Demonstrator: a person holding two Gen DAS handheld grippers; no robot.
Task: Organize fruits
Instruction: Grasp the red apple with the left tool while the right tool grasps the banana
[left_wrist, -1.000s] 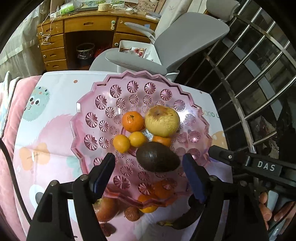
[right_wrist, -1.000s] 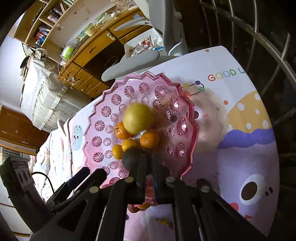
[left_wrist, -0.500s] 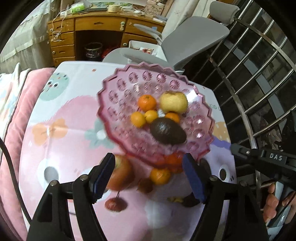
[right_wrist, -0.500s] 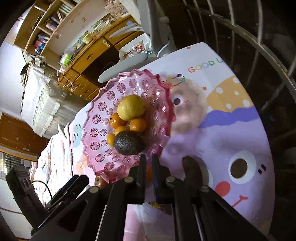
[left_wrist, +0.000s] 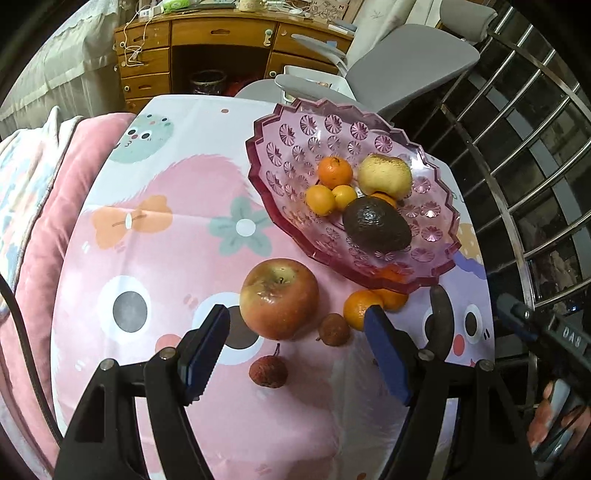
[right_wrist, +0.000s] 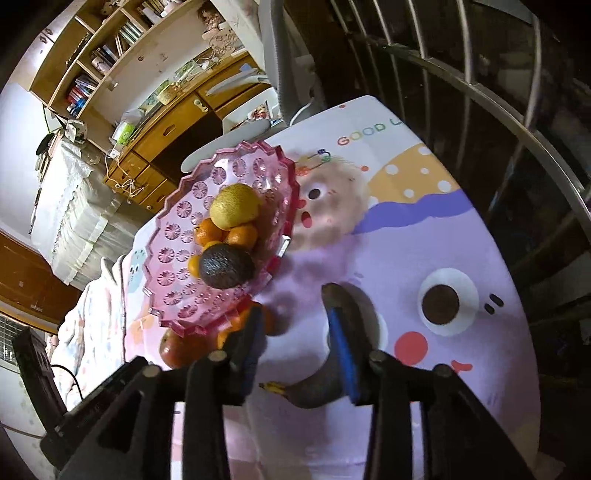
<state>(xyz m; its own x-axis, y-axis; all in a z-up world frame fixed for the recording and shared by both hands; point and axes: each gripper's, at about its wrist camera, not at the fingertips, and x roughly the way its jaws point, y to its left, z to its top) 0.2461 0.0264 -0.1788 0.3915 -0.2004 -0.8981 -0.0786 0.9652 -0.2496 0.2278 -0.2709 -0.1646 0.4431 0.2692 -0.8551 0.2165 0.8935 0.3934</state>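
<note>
Nearest to us, the left gripper (left_wrist: 295, 354) stood with its jaws apart and nothing between them, hanging over the loose fruit on the table (left_wrist: 155, 236). Just beyond its fingertips lay two small brown lychee-like fruits (left_wrist: 267, 371), the big red apple (left_wrist: 279, 298) and a mandarin (left_wrist: 360, 309) — all on the cloth, outside the bowl, which is why we judged them the work not yet done.

The right gripper (right_wrist: 295, 325) had just been opening, its jaws now parted. A blackened banana (right_wrist: 325, 384) lay on the table under and behind its right pad; we could not tell whether the pad touched it. The opening looked to us like preparation to take that banana or the mandarins by the bowl's edge.

Farther off sat the pink glass bowl (left_wrist: 295, 129), already holding an avocado (left_wrist: 376, 224), a yellow pear-like fruit (left_wrist: 384, 174) and several small oranges (left_wrist: 334, 171), heaped at its middle — the low point where round fruit settles. At least one mandarin lay tucked under its near rim.

Beyond the table stood a grey chair (left_wrist: 406, 51) and a wooden desk (left_wrist: 221, 29).
</note>
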